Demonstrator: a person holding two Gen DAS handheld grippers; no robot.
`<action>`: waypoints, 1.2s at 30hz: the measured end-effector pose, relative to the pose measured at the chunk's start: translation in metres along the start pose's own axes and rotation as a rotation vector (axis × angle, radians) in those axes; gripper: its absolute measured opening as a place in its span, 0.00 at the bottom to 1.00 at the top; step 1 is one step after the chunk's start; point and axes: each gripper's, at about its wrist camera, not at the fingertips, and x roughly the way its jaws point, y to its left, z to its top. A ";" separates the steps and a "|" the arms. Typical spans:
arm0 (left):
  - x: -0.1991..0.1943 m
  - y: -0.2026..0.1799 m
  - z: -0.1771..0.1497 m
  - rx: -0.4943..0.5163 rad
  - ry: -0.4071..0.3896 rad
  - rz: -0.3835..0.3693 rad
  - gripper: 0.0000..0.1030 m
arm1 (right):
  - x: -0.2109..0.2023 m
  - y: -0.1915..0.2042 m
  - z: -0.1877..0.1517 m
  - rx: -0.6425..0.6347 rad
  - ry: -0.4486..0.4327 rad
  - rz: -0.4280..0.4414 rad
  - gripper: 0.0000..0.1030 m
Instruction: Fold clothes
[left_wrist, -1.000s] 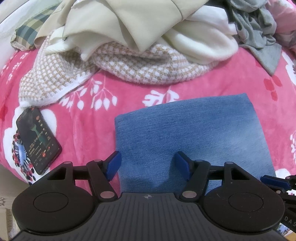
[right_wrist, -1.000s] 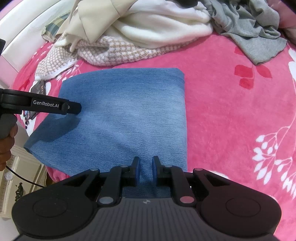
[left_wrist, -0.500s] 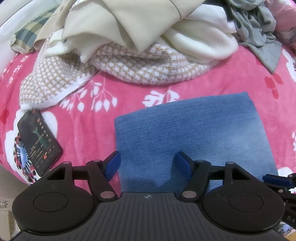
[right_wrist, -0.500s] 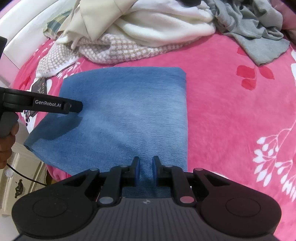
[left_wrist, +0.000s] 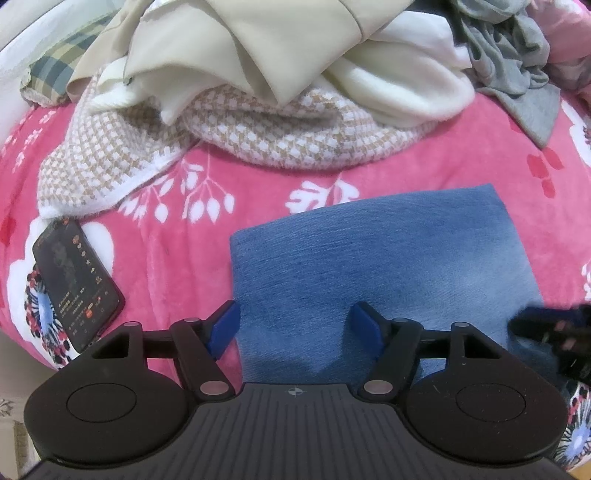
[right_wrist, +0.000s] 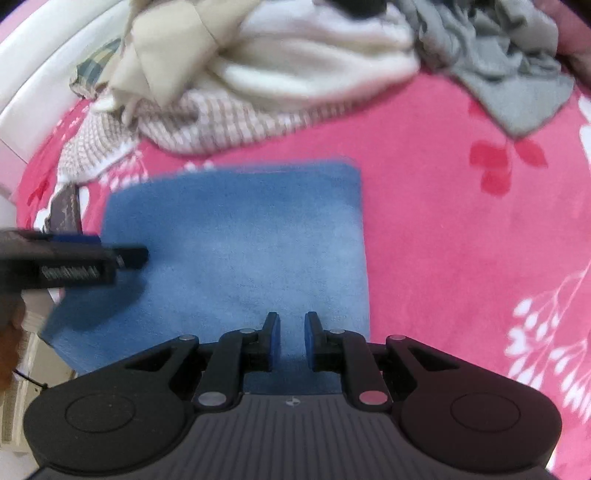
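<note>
A folded blue denim garment (left_wrist: 388, 258) lies flat on the pink floral blanket (left_wrist: 177, 258). My left gripper (left_wrist: 294, 314) hangs open over the denim's near left corner, with nothing between its blue pads. My right gripper (right_wrist: 291, 325) hovers over the denim (right_wrist: 236, 240) near its front right edge. Its pads stand a narrow gap apart and pinch no cloth. In the right wrist view the left gripper (right_wrist: 92, 258) reaches in from the left edge. In the left wrist view the right gripper (left_wrist: 546, 328) is a dark blur at the right edge.
A heap of unfolded clothes (left_wrist: 277, 74) fills the far side: beige and cream pieces, a tan houndstooth knit (left_wrist: 258, 136) and a grey garment (left_wrist: 517, 66). A phone (left_wrist: 75, 284) lies on the blanket left of the denim. A white bed frame (right_wrist: 44, 99) curves behind.
My right gripper has shifted a little over the denim, so its view is now blurred and the cloth sits lower in it. The left gripper and the denim have stayed put.
</note>
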 end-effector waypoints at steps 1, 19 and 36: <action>0.000 0.001 0.000 -0.003 0.000 -0.004 0.67 | -0.003 0.001 0.006 0.008 -0.025 0.015 0.15; -0.005 0.013 -0.004 -0.038 -0.038 -0.045 0.69 | 0.048 -0.015 0.054 0.070 -0.117 0.040 0.19; 0.013 0.081 -0.041 -0.249 0.047 -0.498 0.78 | 0.022 -0.107 -0.015 0.383 0.069 0.346 0.42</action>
